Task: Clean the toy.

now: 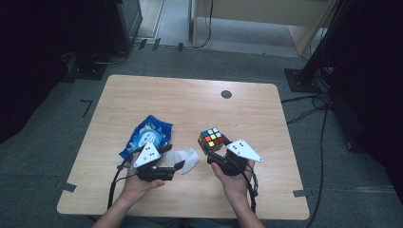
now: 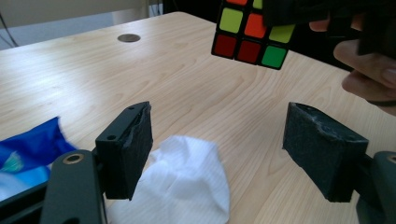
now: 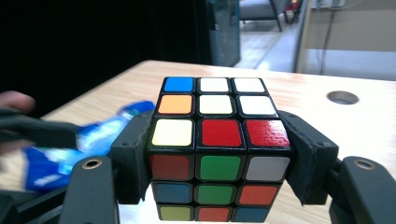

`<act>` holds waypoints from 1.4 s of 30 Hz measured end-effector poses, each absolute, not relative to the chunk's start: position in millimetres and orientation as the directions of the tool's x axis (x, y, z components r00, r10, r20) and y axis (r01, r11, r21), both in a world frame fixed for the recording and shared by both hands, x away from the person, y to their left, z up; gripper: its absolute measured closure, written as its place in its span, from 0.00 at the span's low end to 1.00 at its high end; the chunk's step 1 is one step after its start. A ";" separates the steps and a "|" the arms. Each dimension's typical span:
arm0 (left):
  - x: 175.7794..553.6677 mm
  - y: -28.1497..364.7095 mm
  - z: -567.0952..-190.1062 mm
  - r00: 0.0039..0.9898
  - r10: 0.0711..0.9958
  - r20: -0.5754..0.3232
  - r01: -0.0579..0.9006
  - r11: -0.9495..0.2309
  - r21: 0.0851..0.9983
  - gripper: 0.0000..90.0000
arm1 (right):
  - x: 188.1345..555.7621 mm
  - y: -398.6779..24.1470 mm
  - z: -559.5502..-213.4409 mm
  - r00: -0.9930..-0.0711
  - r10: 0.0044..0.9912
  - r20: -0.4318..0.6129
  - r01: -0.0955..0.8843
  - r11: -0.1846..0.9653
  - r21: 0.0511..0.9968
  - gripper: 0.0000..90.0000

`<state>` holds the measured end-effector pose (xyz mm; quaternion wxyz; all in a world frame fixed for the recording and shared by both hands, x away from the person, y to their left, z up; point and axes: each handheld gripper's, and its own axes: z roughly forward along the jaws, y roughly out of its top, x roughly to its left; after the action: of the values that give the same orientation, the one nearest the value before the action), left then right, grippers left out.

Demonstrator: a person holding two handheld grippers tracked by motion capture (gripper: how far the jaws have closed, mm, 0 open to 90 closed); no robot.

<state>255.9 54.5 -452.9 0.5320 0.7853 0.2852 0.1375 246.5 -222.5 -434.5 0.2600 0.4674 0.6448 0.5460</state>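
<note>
A scrambled colour cube (image 1: 212, 139) is held above the wooden table (image 1: 190, 109), with my right gripper (image 1: 219, 151) shut on its two sides. The right gripper view has the cube (image 3: 218, 148) pressed between both black pads. My left gripper (image 1: 172, 156) hovers near the front left of the table, jaws wide open and nothing between them. A crumpled white tissue (image 1: 185, 157) lies on the table just beyond its tips. Through the left gripper (image 2: 219, 149) I see the tissue (image 2: 184, 179) low between the jaws and the cube (image 2: 252, 35) raised at the upper right.
A blue snack bag (image 1: 147, 135) lies left of the tissue, partly under my left hand. A small round hole (image 1: 226, 94) sits in the tabletop at the back. Cables and stand bases lie on the grey floor around the table.
</note>
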 end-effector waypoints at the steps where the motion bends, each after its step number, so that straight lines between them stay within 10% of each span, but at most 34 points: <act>1: 255.6 57.6 -452.9 0.797 0.598 -0.087 0.305 -0.274 0.912 0.27 | 248.7 -224.3 -438.4 -0.419 0.892 0.166 0.323 -0.025 0.946 0.38; 42: 240.0 220.0 -489.2 0.509 0.853 -0.118 0.505 -0.185 0.843 0.28 | 291.4 -225.2 -512.9 -0.278 0.960 0.047 0.457 0.089 0.885 0.38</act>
<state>240.0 220.0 -489.2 0.4472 0.7447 0.4556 0.1945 291.4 -225.2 -512.9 0.2949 0.5236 0.6763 0.4259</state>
